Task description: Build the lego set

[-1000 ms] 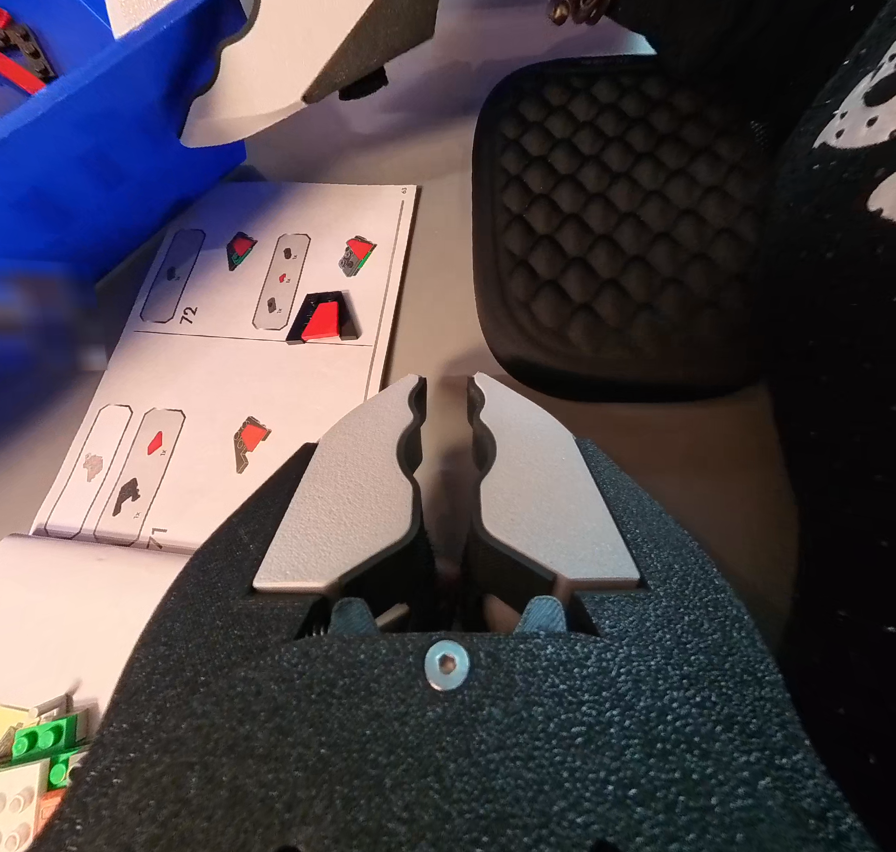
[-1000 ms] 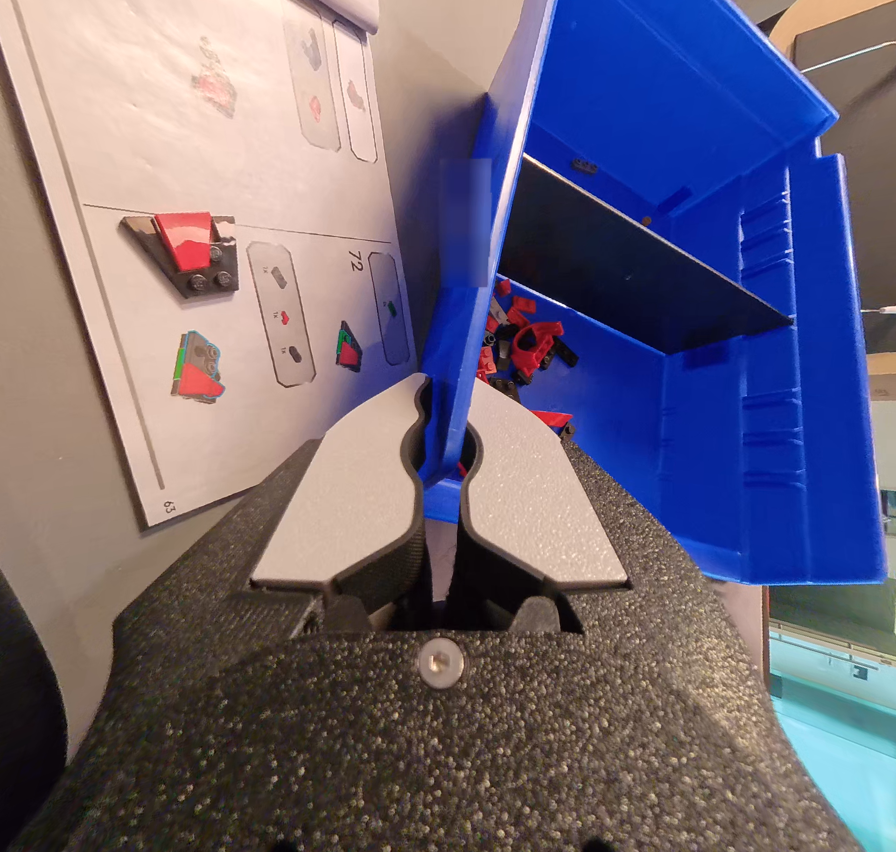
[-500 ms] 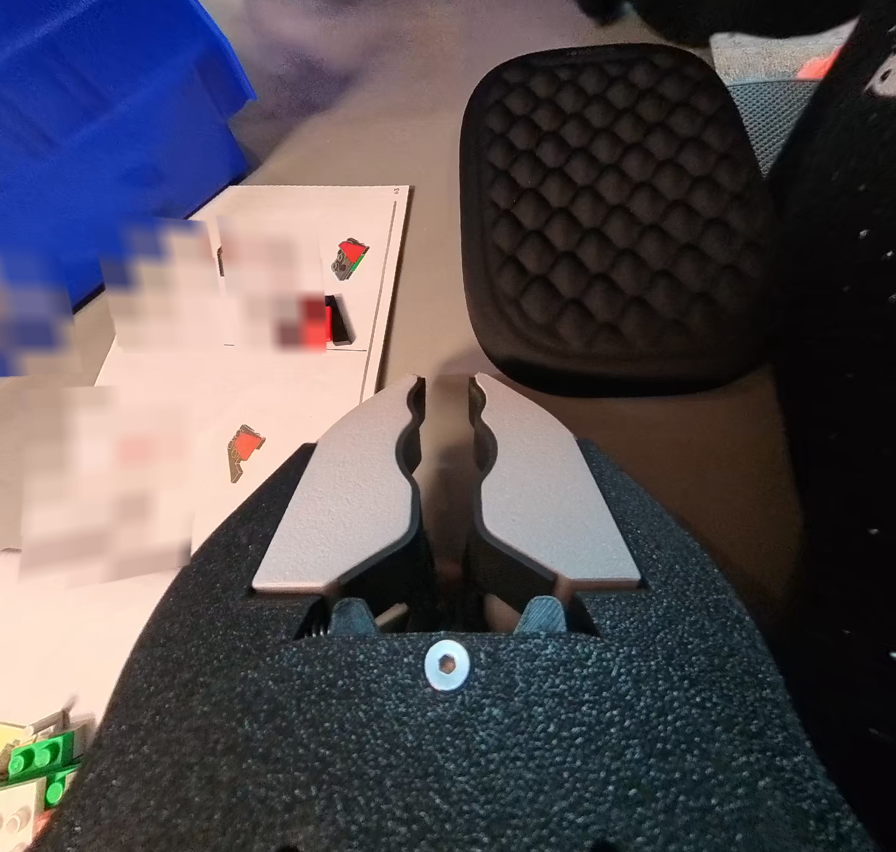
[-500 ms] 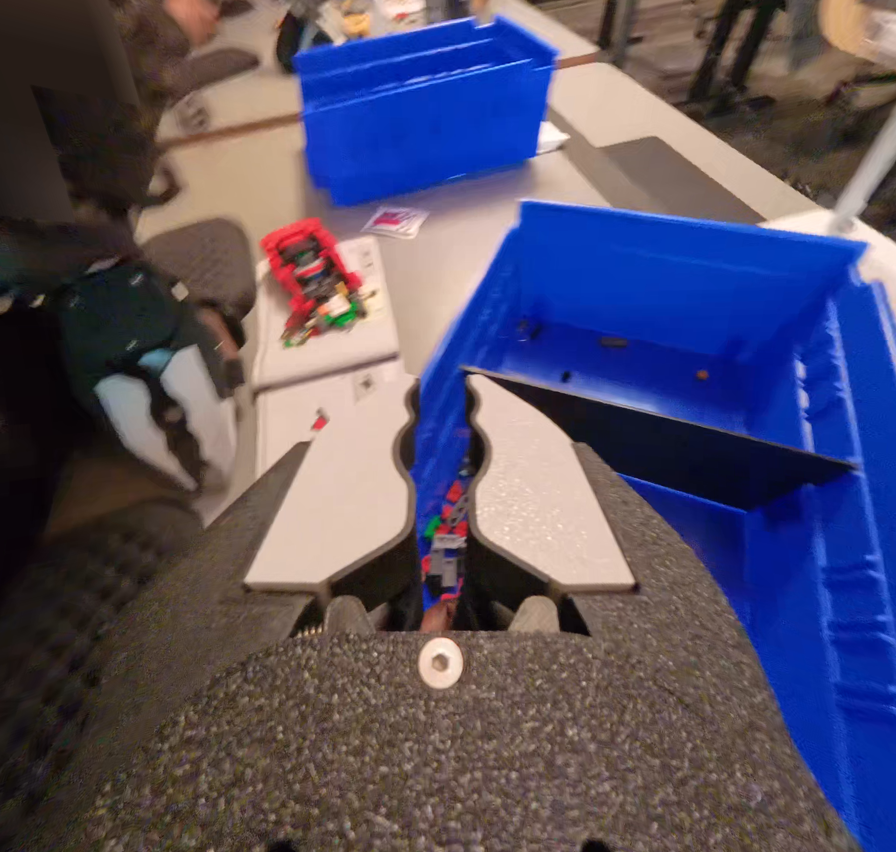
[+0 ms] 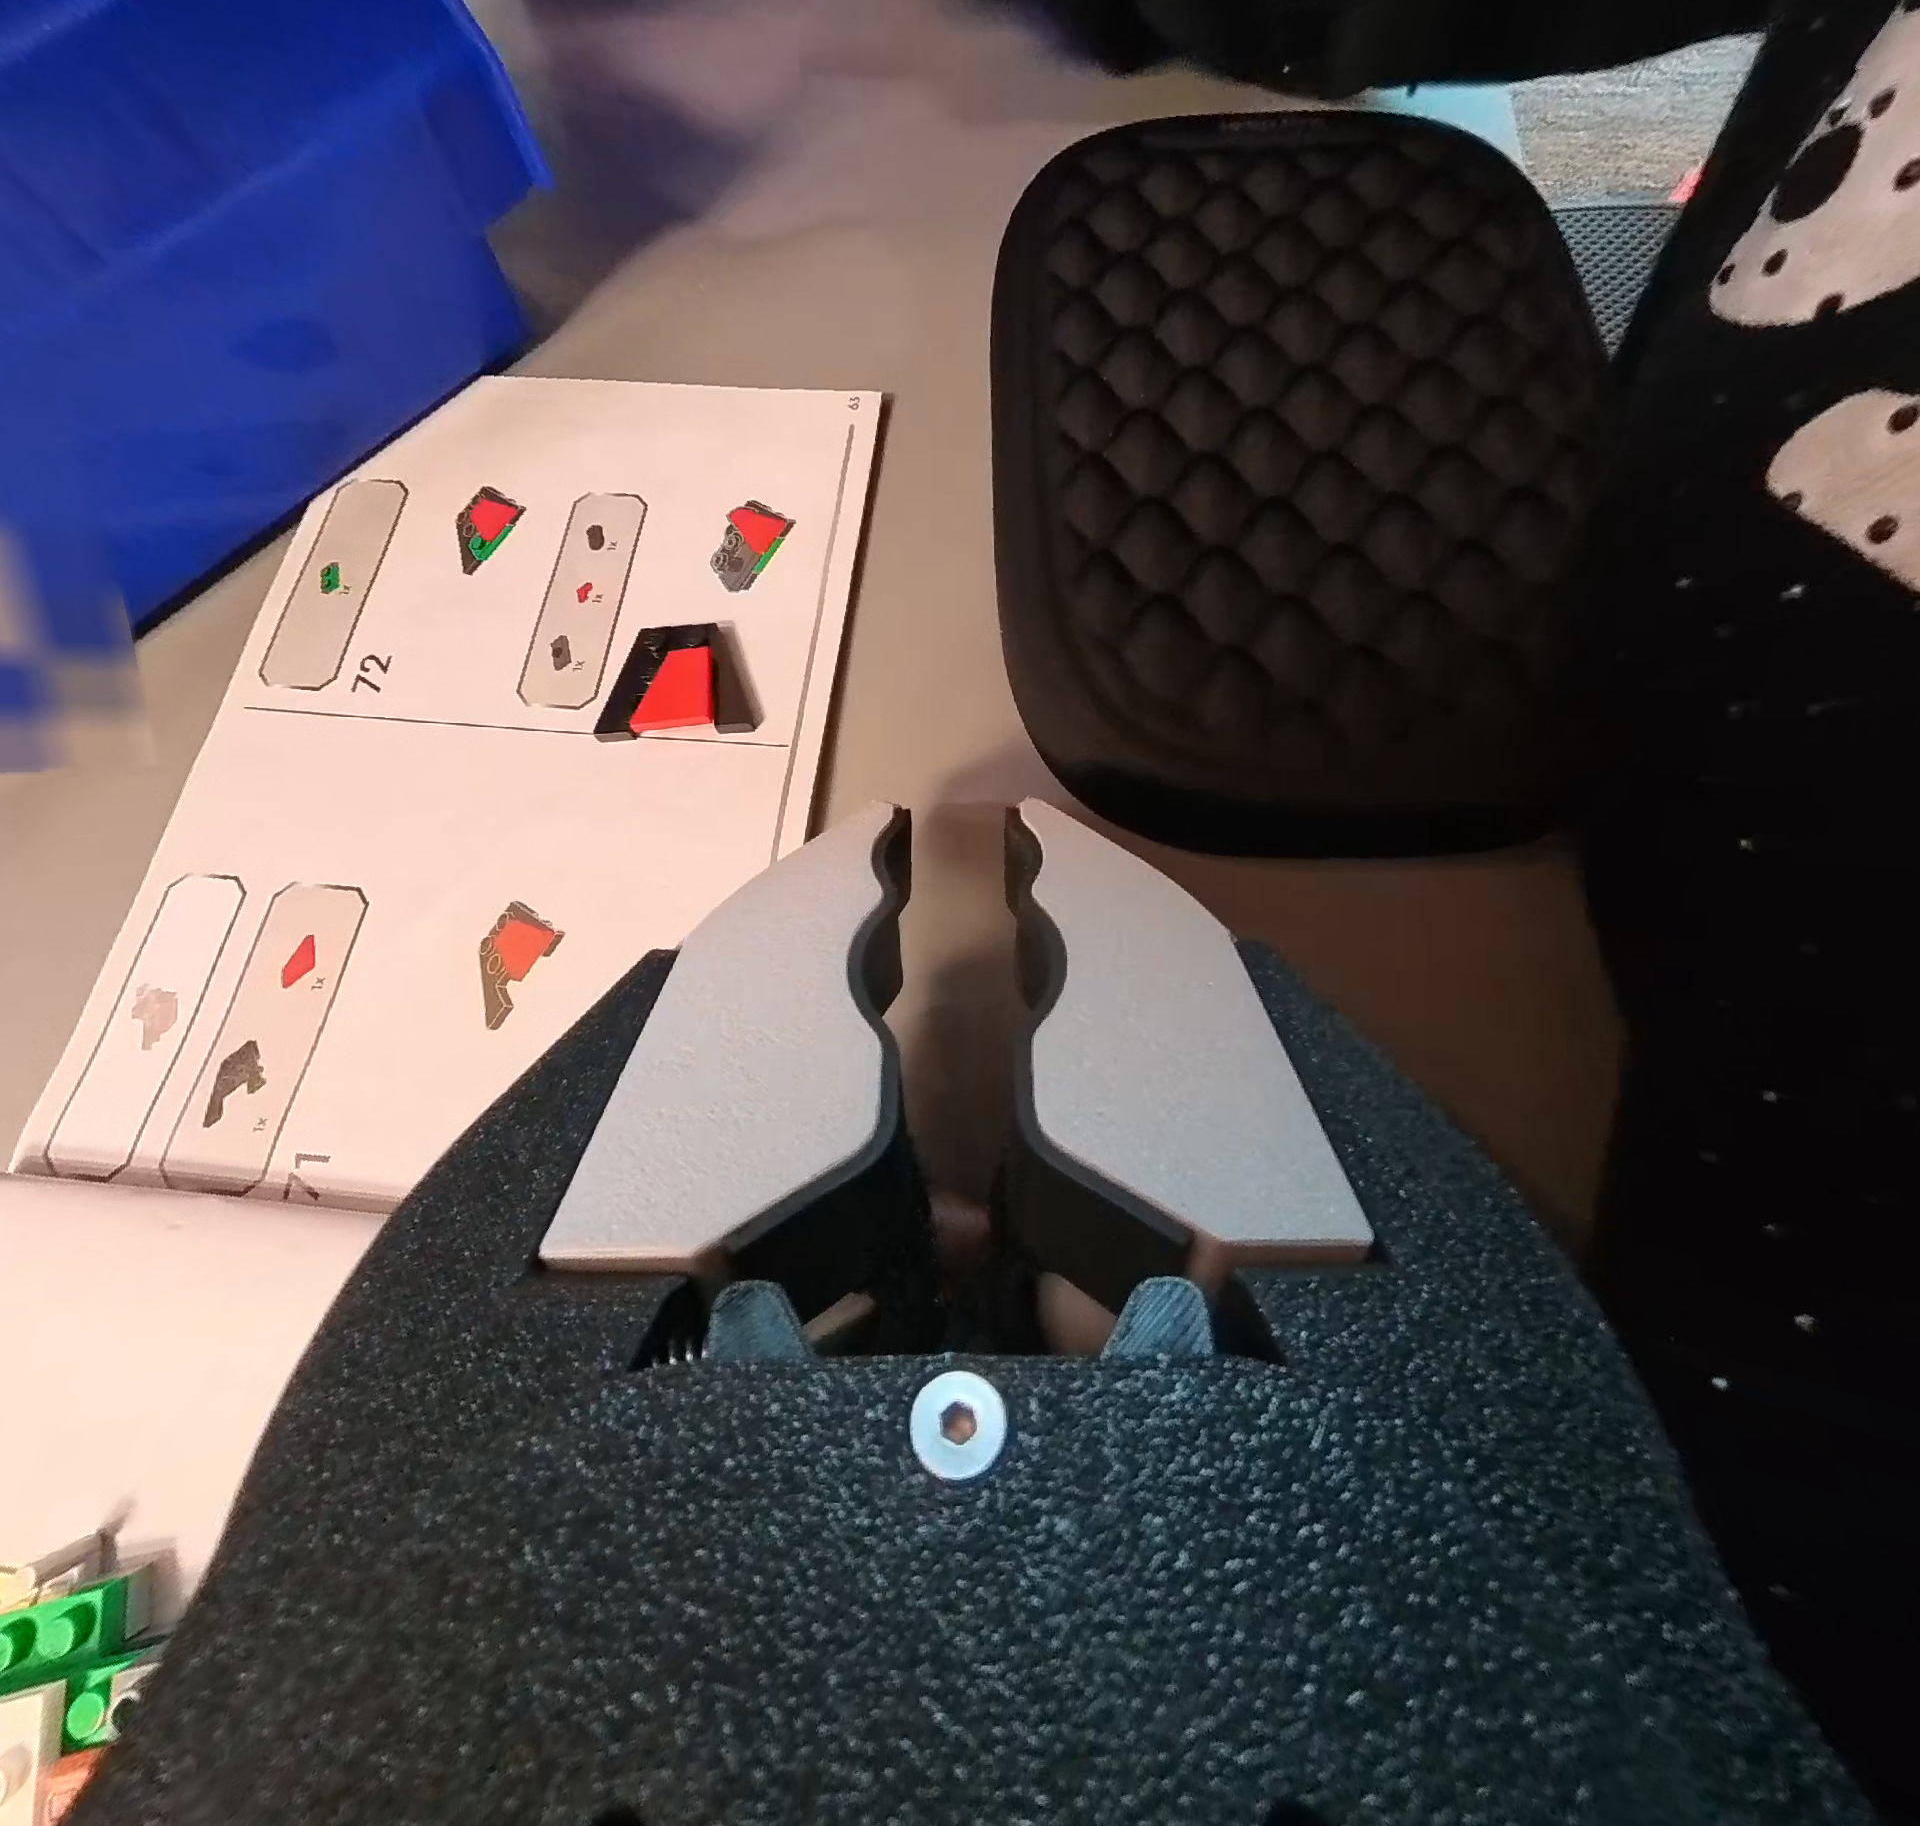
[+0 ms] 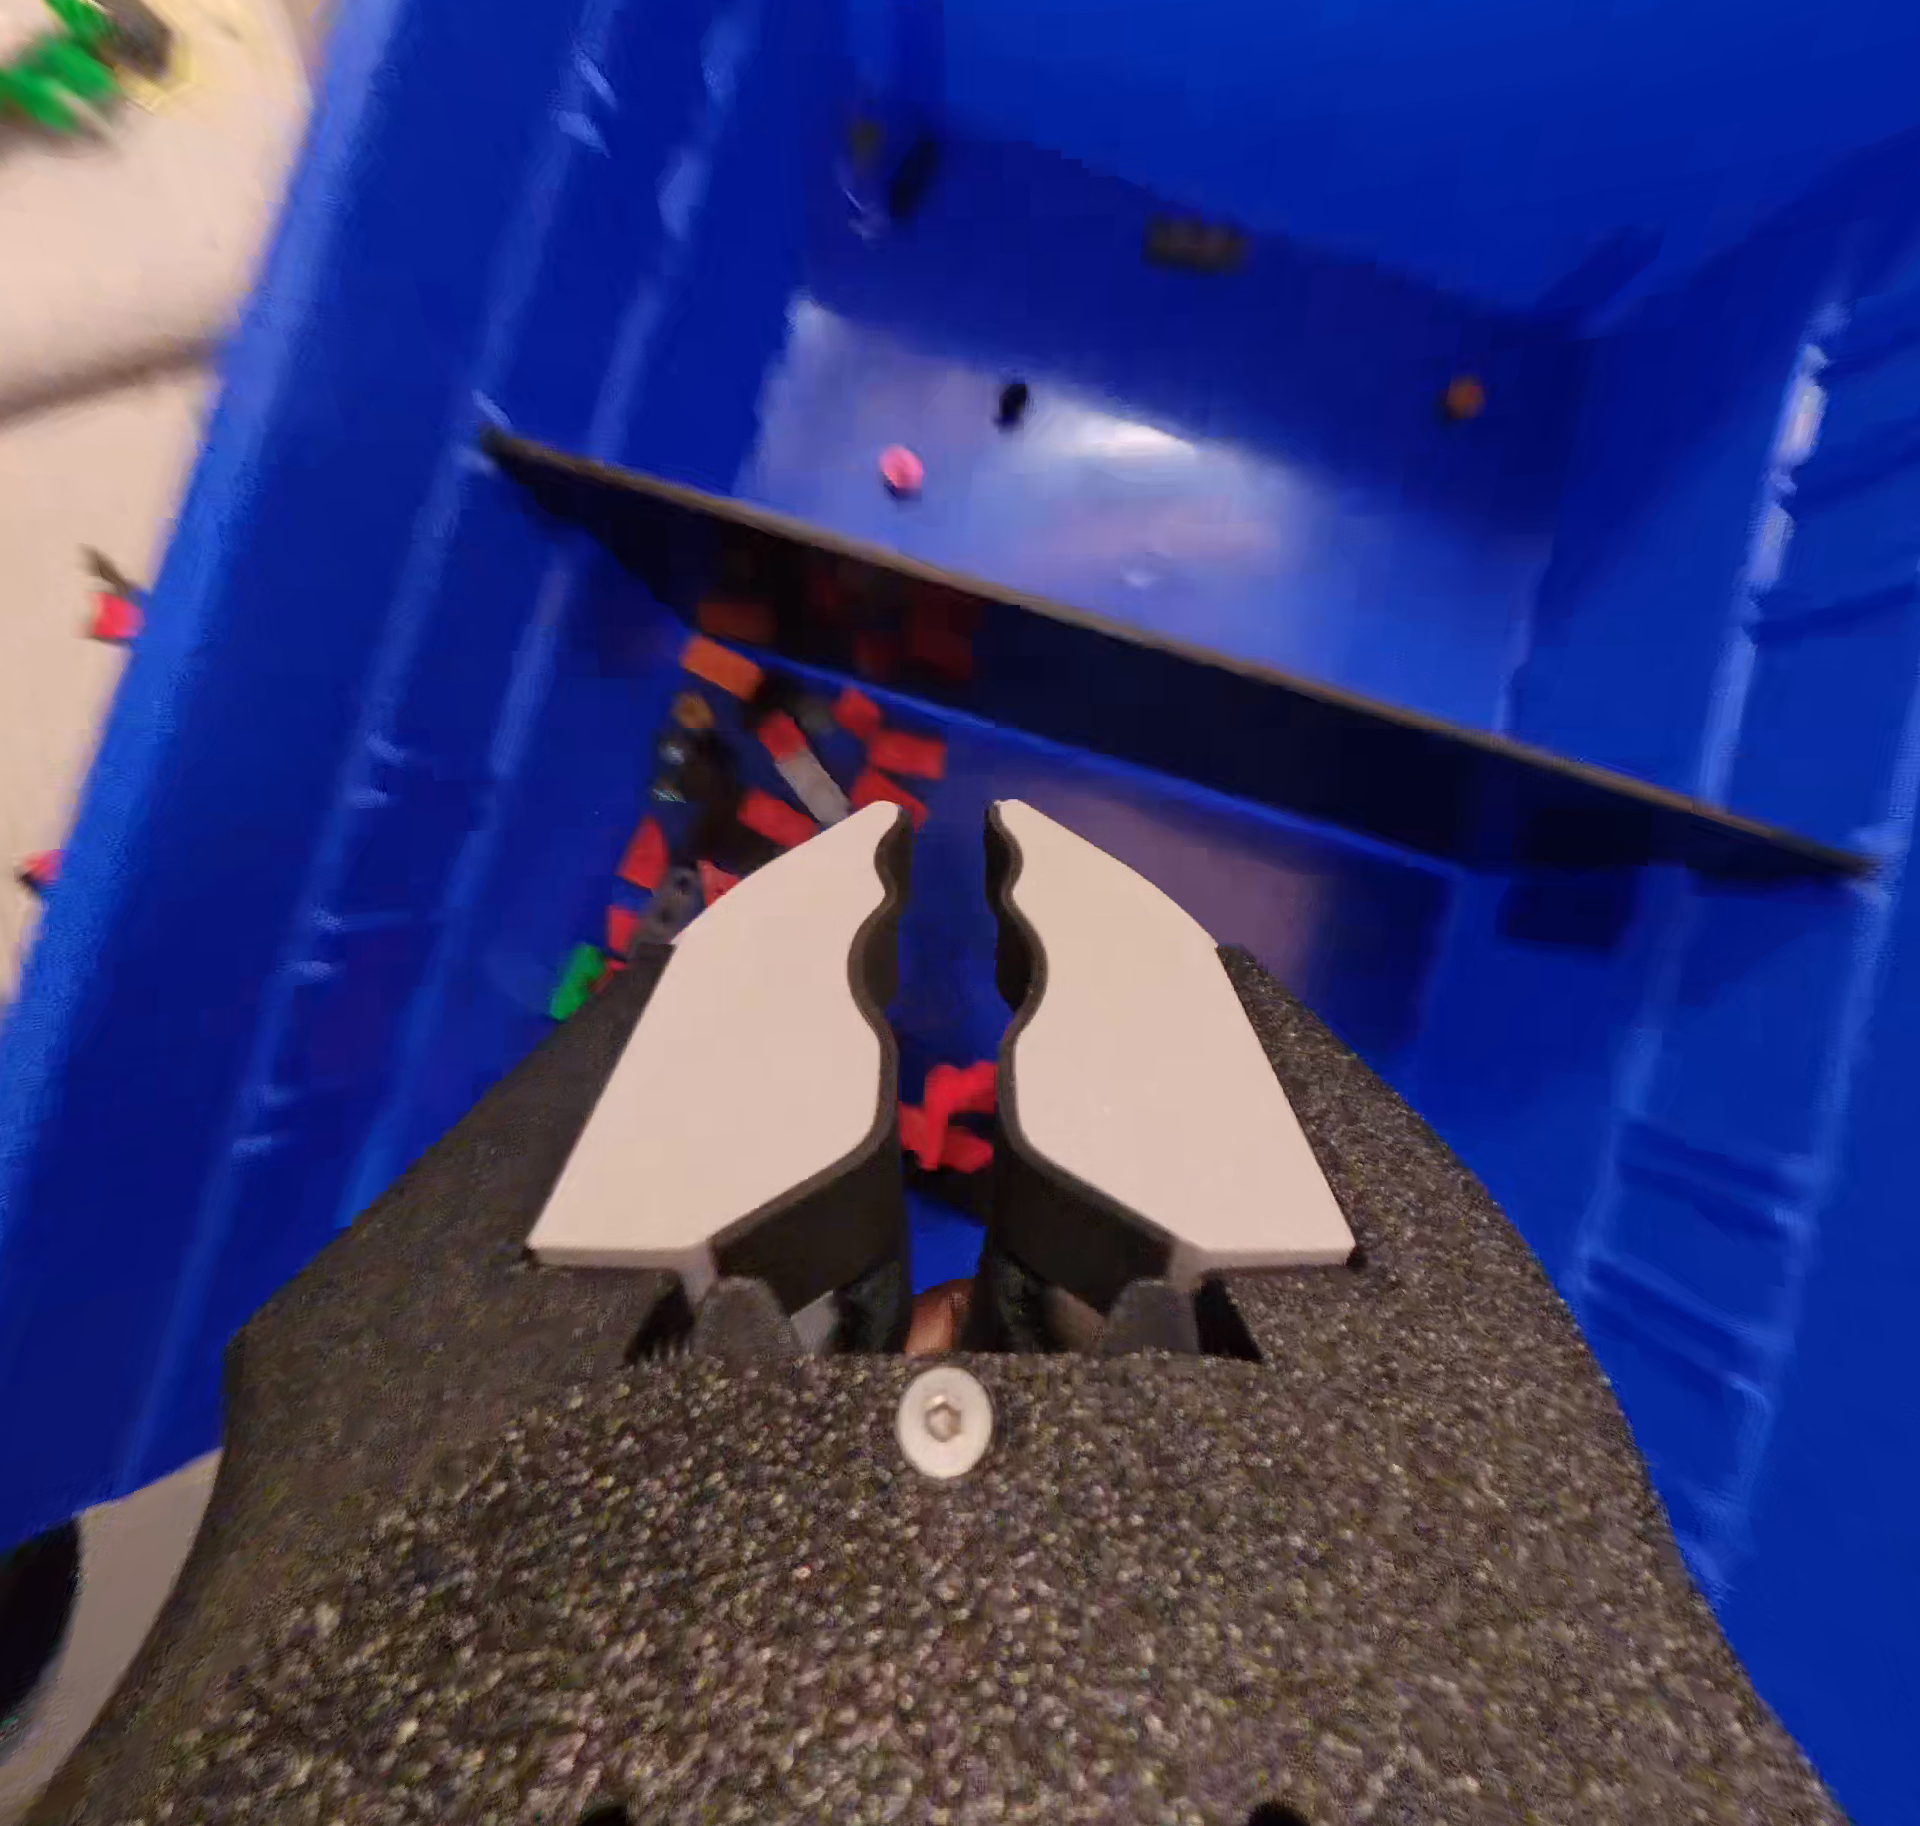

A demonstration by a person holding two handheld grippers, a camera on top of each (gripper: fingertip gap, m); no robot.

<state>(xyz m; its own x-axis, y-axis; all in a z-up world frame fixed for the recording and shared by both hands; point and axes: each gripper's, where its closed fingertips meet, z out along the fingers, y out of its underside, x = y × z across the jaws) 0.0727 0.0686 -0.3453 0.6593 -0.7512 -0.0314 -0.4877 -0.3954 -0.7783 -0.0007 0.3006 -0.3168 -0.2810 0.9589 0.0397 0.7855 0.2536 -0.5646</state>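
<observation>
My left gripper (image 5: pixel 956 826) hovers low over the table beside the open instruction booklet (image 5: pixel 499 841); its jaws stand a narrow gap apart with nothing between them. A black-and-red wedge piece (image 5: pixel 681 685) lies on the booklet's page, ahead and to the left of the fingertips. My right gripper (image 6: pixel 945 826) points down into the blue bin (image 6: pixel 343 841), jaws a narrow gap apart and empty. Loose red and black pieces (image 6: pixel 790 800) lie in the bin's near compartment, just beyond and under the fingers. The view is motion-blurred.
A black divider (image 6: pixel 1195 675) splits the bin; the far compartment holds a pink piece (image 6: pixel 900 467) and a few others. A black quilted chair seat (image 5: pixel 1299 477) stands right of the booklet. A partly built green-and-white model (image 5: pixel 62 1662) sits at the bottom left. Left tips to right tips: about 25 cm.
My right gripper swung away from the booklet and the bin's wall and now looks down into the bin. It has left the top of the left view. My left gripper barely moved.
</observation>
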